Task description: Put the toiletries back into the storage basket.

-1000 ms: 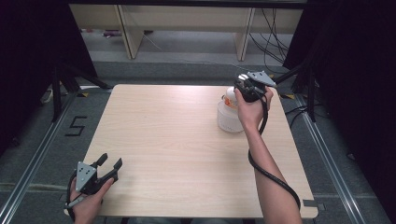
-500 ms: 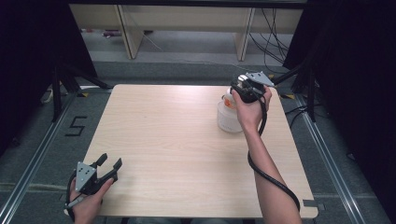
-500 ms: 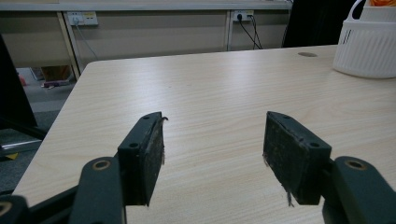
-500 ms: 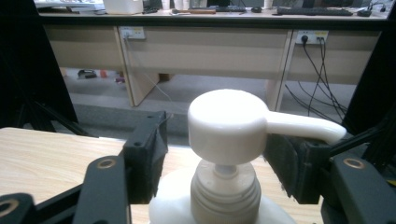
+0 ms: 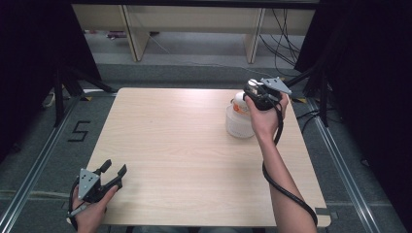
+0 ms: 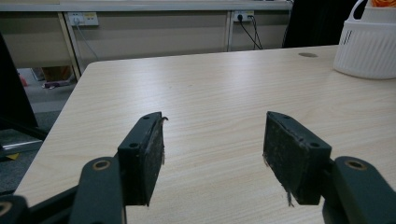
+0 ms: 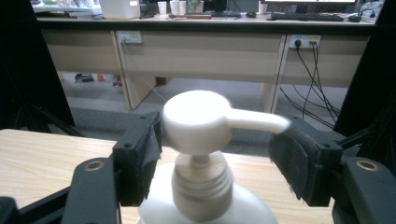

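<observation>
A white pump bottle stands in a white slotted basket at the table's right side. My right gripper hovers at the bottle's top, and in the right gripper view the pump head sits between its jaws. Those jaws have just been opening and now stand wide. The left pad is close beside the head and the nozzle tip reaches toward the right pad, neither pressing. My left gripper rests at the table's near left corner, open with nothing between its jaws. The basket also shows far off in the left gripper view.
The light wooden table is bare between the two hands. A black cable trails from the right gripper along the forearm. Desks and wall sockets stand beyond the far edge, with metal floor rails on both sides.
The right hand has barely shifted above the basket. The left gripper has kept still.
</observation>
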Tool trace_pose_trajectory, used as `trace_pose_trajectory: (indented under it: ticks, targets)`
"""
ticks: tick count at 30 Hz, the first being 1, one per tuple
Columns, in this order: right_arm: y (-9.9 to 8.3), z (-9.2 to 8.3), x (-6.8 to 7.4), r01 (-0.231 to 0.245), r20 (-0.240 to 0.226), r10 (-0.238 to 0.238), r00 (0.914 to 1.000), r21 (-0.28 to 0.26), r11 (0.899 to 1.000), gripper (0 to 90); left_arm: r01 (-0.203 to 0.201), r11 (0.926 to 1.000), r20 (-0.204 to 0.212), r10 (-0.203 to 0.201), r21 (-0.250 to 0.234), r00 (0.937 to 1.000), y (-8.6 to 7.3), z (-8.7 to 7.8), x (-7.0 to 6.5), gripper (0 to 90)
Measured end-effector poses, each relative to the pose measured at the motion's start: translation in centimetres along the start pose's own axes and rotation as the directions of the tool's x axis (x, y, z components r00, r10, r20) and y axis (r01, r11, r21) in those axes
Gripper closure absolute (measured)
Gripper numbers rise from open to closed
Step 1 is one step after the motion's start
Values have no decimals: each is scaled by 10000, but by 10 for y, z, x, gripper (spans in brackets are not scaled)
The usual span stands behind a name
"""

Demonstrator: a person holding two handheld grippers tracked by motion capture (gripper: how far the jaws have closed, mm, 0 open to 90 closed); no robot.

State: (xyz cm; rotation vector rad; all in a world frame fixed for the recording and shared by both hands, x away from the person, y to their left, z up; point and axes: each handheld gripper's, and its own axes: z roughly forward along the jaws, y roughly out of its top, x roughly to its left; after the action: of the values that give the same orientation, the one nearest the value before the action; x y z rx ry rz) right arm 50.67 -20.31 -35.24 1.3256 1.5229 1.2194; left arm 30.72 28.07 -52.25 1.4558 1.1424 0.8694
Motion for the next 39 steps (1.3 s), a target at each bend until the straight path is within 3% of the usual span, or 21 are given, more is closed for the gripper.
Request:
trace_pose_trajectory:
  ticks: [3,9,11,19,24,25,30,39]
  targets:
    - [1,-4,-4,213,77,-212,9997,-102,9997,348,-47,10000,8,47,11,10000,0,0,0,377]
    - [-3,-13,-9,-16,-3,16,10000,-134,9999,345,-56,10000,-27,56,15,10000,0,0,0,377]
    - [-5,-15,-12,113,-71,-114,9999,-164,9998,345,-49,10000,-33,49,11,10000,0,0,0,377]
    - [-14,-29,-17,-263,-256,262,9993,-25,9997,345,8,10000,-63,-8,-5,10000,0,0,0,377]
    - [-23,-35,-23,-209,-306,209,9993,22,9998,345,-11,10000,-62,11,52,10000,0,0,0,377]
    - [-24,-36,-22,-480,-298,482,9984,72,9988,345,-39,10000,-34,39,30,10000,0,0,0,377]
    - [-29,-43,-26,-119,-317,124,9994,165,9998,346,9,10000,-32,-9,-15,10000,0,0,0,377]
    - [-52,-58,-29,-250,-604,278,9978,463,9986,350,-25,10000,-40,25,12,10000,0,0,0,375]
